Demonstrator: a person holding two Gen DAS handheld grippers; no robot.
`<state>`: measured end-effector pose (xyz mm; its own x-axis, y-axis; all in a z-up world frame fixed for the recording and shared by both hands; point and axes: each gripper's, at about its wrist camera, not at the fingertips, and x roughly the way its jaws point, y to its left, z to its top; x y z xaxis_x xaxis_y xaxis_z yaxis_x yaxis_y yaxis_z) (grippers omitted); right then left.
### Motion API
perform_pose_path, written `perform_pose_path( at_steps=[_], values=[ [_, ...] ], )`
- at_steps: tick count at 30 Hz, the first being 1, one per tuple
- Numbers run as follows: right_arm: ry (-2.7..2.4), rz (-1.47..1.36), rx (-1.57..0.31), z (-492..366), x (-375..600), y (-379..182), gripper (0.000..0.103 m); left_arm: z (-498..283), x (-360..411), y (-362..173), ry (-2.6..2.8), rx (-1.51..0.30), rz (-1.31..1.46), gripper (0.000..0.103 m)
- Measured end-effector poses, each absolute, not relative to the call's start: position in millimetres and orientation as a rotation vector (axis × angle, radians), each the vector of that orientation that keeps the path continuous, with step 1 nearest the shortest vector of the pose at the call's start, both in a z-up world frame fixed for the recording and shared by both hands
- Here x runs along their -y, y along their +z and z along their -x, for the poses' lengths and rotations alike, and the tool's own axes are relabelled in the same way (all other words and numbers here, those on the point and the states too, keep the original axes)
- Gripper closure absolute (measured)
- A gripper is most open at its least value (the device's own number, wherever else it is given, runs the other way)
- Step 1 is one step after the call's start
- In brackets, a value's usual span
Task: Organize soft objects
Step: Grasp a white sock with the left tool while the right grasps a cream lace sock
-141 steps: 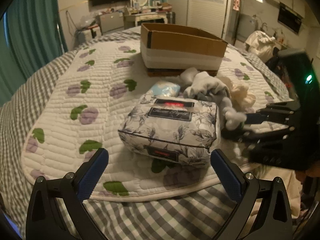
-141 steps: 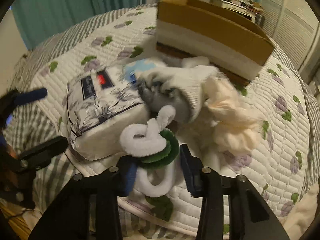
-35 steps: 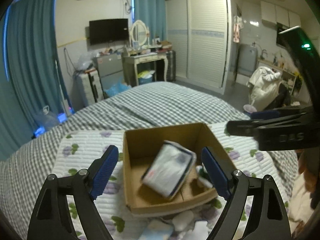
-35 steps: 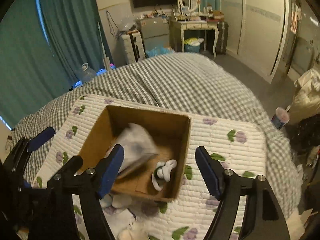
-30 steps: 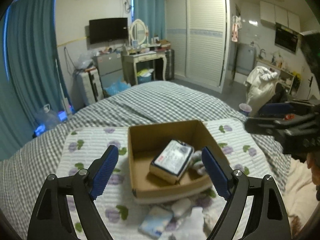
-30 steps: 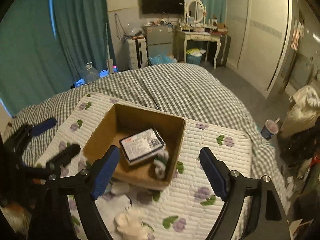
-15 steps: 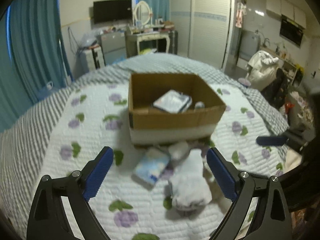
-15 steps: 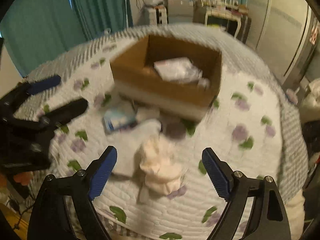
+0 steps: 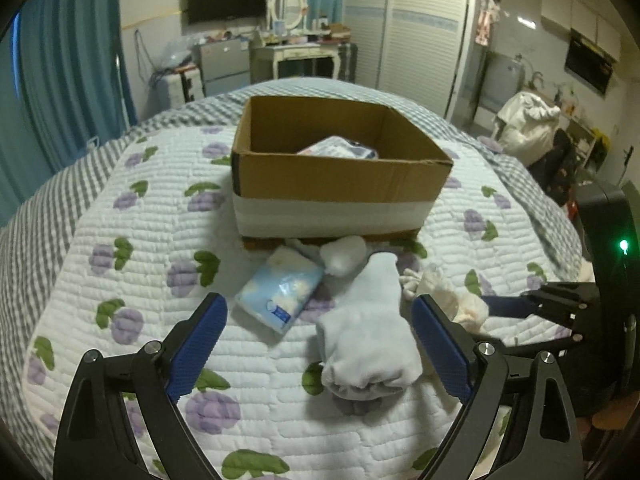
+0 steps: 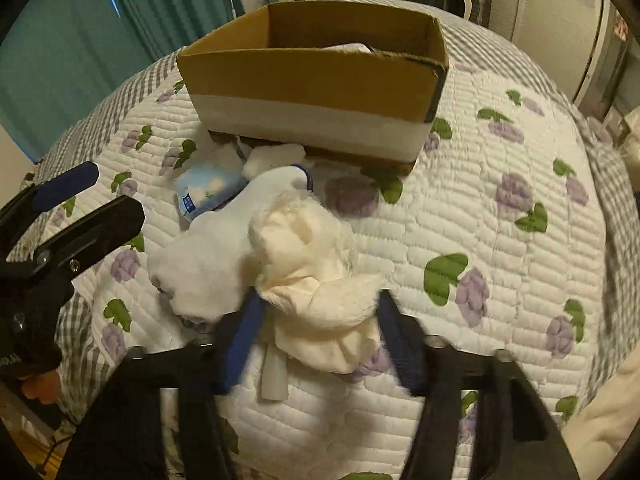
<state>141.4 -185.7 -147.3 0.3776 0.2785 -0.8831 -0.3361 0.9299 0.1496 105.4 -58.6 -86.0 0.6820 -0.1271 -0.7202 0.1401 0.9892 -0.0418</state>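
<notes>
A cardboard box with a white band stands on the quilt; a floral tissue pack lies inside it. In front of it lie a light blue tissue packet, a small white roll, a white-grey sock bundle and a cream cloth. My left gripper is open, low over the quilt, jaws either side of the sock bundle. My right gripper is partly closed around the cream cloth, its fingers at the cloth's sides; contact is unclear. The box also shows in the right wrist view.
The quilt lies on a grey checked bedspread. Teal curtains hang at the left. A dresser with mirror and a wardrobe stand behind the bed. A chair with clothes is at the right.
Both grippers have come down from above the box to the soft items in front of it. The right jaws have narrowed around the cream cloth. The floral pack and white-green ring are in the box.
</notes>
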Motion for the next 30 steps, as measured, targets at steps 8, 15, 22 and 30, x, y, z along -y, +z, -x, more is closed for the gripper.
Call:
perform_pose_path(
  at_steps=[8, 15, 22, 30],
  values=[
    [0.393, 0.006, -1.068, -141, 205, -133, 0.085, -102, 80, -97, -0.194, -0.82, -0.054, 0.016],
    [0.353, 0.001, -1.04, -150, 222, -123, 0.085, -116, 94, -128, -0.203, -0.902, -0.049, 0.03],
    [0.346, 0.022, -1.047, -150, 225, -128, 0.085, -125, 96, -147, -0.25, -0.98, -0.03, 0.049],
    [0.341, 0.031, -1.014, -152, 225, -111, 0.085, -122, 73, -103, -0.274, -0.943, -0.022, 0.062]
  ],
)
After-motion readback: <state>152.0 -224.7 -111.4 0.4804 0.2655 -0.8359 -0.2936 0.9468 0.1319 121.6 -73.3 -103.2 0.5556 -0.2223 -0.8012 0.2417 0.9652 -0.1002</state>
